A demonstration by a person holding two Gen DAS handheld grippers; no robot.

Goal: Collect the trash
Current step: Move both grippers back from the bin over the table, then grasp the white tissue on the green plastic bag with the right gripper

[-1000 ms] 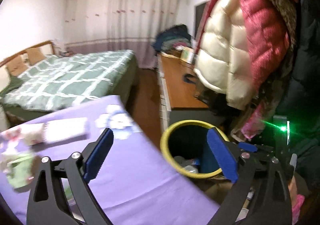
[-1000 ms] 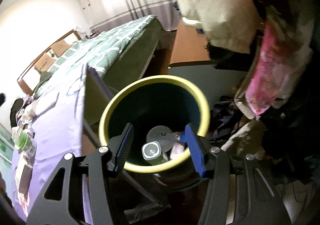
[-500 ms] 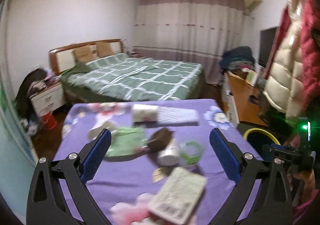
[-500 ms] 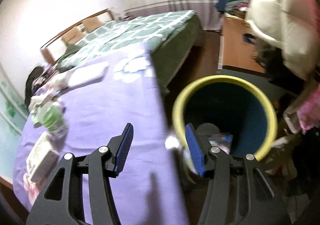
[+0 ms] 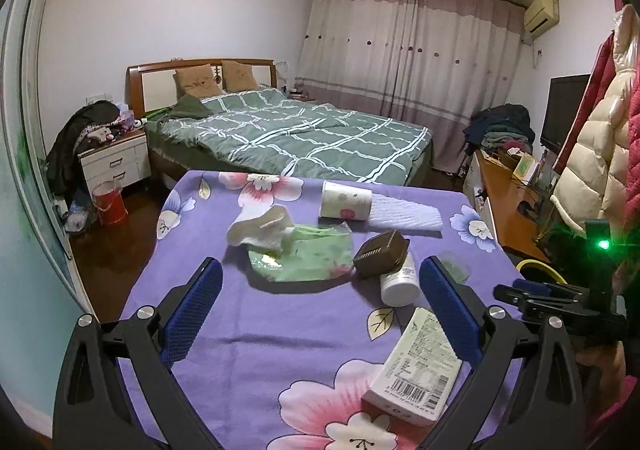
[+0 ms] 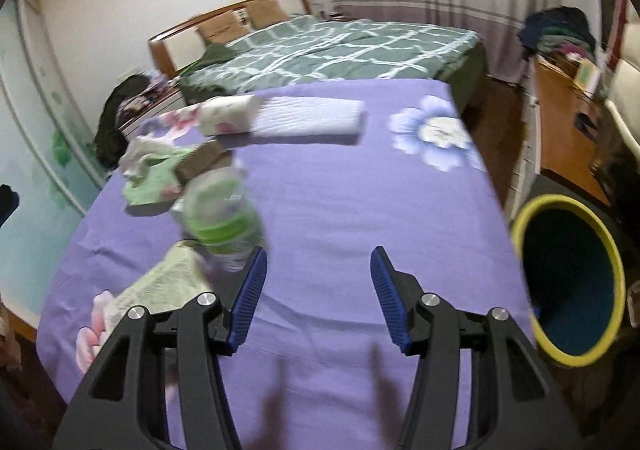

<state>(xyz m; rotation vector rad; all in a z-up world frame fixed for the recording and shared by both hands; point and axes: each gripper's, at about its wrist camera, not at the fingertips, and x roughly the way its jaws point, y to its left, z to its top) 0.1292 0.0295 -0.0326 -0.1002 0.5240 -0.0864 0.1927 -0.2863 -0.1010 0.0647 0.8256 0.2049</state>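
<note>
Both grippers are facing the counter (image 5: 280,330) with fingers apart and empty, so the step is, I think, choosing the next trash piece. The left gripper (image 5: 316,310) is standing wide open; the carton (image 5: 416,366) is lying just beside its right finger, the white bottle (image 5: 398,282) between and slightly beyond. The right gripper (image 6: 316,290) is standing about half open, the green bottle (image 6: 224,218) just past its left finger. Further off are lying tissue (image 5: 260,228) and cup (image 5: 346,201). The bin (image 6: 568,282) is waiting at the right.

blurred plastic bottle (image 6: 222,214), bin (image 5: 538,270) mostly hidden
</note>
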